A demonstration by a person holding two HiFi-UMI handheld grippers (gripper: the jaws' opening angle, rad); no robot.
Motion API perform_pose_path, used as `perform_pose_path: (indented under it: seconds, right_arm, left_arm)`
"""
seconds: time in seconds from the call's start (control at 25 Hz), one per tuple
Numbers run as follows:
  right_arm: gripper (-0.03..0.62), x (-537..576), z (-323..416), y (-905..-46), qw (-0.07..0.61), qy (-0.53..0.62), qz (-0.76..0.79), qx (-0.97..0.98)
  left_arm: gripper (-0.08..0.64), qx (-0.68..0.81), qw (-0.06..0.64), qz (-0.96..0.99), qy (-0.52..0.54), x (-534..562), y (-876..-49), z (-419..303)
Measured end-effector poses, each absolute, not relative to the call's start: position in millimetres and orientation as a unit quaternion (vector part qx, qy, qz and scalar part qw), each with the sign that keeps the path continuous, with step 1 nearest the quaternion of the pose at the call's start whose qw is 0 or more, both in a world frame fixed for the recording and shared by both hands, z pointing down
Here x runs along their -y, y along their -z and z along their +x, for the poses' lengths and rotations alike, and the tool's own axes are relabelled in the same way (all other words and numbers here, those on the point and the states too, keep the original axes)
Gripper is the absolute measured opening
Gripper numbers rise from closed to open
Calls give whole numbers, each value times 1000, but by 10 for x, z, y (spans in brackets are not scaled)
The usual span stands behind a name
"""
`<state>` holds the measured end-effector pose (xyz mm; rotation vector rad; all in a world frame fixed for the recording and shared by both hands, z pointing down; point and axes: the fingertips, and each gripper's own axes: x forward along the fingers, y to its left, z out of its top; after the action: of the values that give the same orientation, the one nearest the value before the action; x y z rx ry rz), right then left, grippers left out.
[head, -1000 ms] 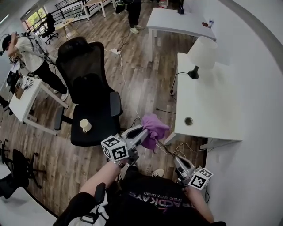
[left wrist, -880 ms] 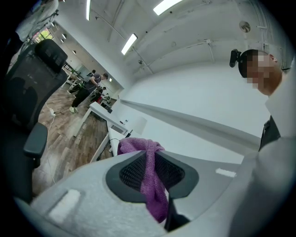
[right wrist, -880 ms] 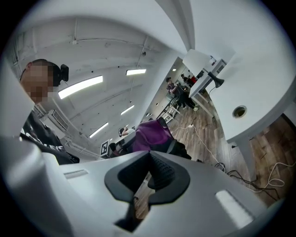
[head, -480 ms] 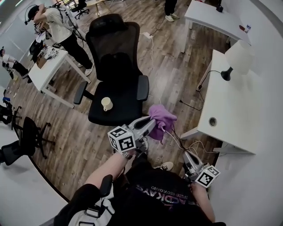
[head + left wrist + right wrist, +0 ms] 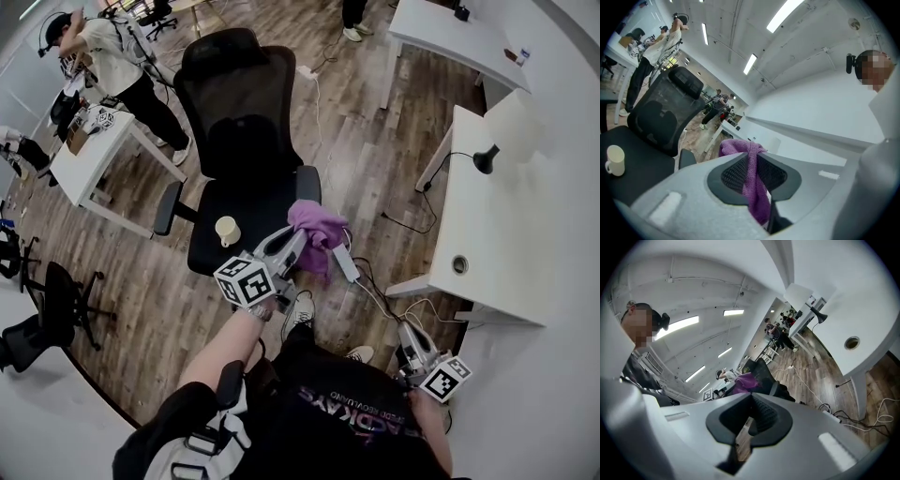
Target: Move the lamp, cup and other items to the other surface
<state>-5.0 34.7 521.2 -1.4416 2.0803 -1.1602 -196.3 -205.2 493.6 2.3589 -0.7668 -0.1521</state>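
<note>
Purple cloth (image 5: 317,230) is pinched in my left hand-held gripper (image 5: 292,246), jaws clamped on a fold of it and the rest hanging loose below. It hangs in the air just off the front right corner of the black chair (image 5: 246,202) seat, not set down yet.

Change: a second ago the cloth hung near the corner of the white surface (image 5: 506,234); half a second ago it was between the two. Now it is right by the chair's armrest, so the carry has crossed the gap. The grip looks the same throughout. My guess is the chair seat is the drop spot, since the cup (image 5: 227,230) already stands on it upright, well left of the cloth. Next would be lowering and letting go over the seat.

Lamp (image 5: 511,127) is on the white surface in all three frames, cord trailing off the edge, so that one is left to do. My right hand-held gripper (image 5: 412,339) hangs low by my side, jaws drawn together at the tips with nothing between them.

Views: only the left gripper view shows the cloth (image 5: 752,183) actually squeezed between the pads; the head view just shows a bunch at the tip. Right gripper view adds the cable hole (image 5: 852,341) in the surface from the side, plus the cloth (image 5: 746,379) far off. Only the head view shows how chair, cup and surface lie to one another.
</note>
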Motion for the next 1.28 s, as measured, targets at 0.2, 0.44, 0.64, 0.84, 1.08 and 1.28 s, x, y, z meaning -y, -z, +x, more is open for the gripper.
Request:
perform_pose_path:
  seconds: [0.2,0.44,0.64,0.84,1.08,1.28]
  right_arm:
    - [-3,-57,-184,-5107,172,399,-529,-729]
    - [-3,164,-325,-5211,165,406,-551,-710]
    - [-3,378,-486,-5261,132,411,-557,-709]
    - [-3,452,-616,-5348,115,420,-573,-695]
    - [-3,510,-740,-5550,114,449,-579,-671]
    - [-3,517,-837,-5711,113,468,-583,-654]
  left_arm:
    - [60,368,295,880,45,2699,-5029,-2505]
    - [60,442,289,849,14,3242,-5546,-3074]
    - [60,487,287,824,-37,3517,-6121,-3387]
    - [60,520,286,797,-107,3746,-6768,-3642]
    - [60,527,319,767,-178,3905,-7454,-3725]
    - [61,511,328,759,-236,3992,-7870,-3723]
